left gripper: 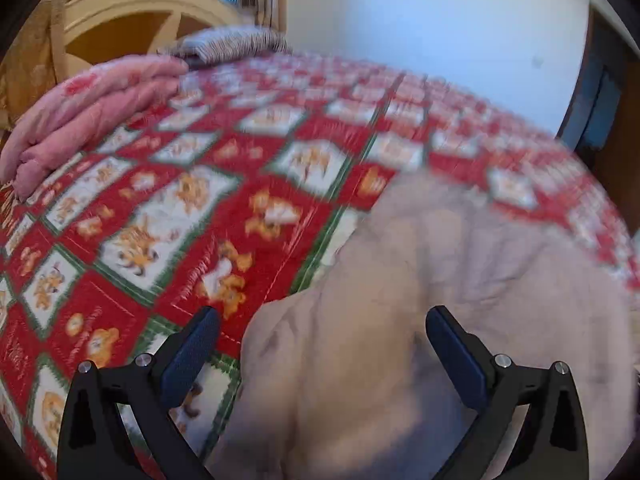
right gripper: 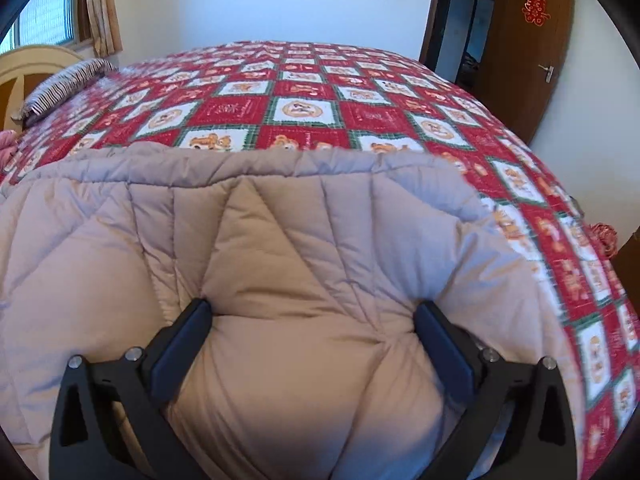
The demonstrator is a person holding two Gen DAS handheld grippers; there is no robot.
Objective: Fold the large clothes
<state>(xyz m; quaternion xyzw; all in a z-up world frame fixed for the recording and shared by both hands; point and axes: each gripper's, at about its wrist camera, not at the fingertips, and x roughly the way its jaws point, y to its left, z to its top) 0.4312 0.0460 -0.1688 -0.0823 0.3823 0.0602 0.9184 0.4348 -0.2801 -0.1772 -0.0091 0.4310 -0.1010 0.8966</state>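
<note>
A large beige quilted padded coat lies on the bed with the red patchwork bedspread. In the right wrist view it fills the lower half. My right gripper is open, its fingers spread wide with a puffy bulge of the coat between them. In the left wrist view, which is blurred, the coat lies at the lower right. My left gripper is open; its left finger is over the bedspread, its right finger over the coat's edge.
A folded pink quilt and a striped pillow lie by the wooden headboard. A window with curtains is at the back left. A brown door stands open on the right.
</note>
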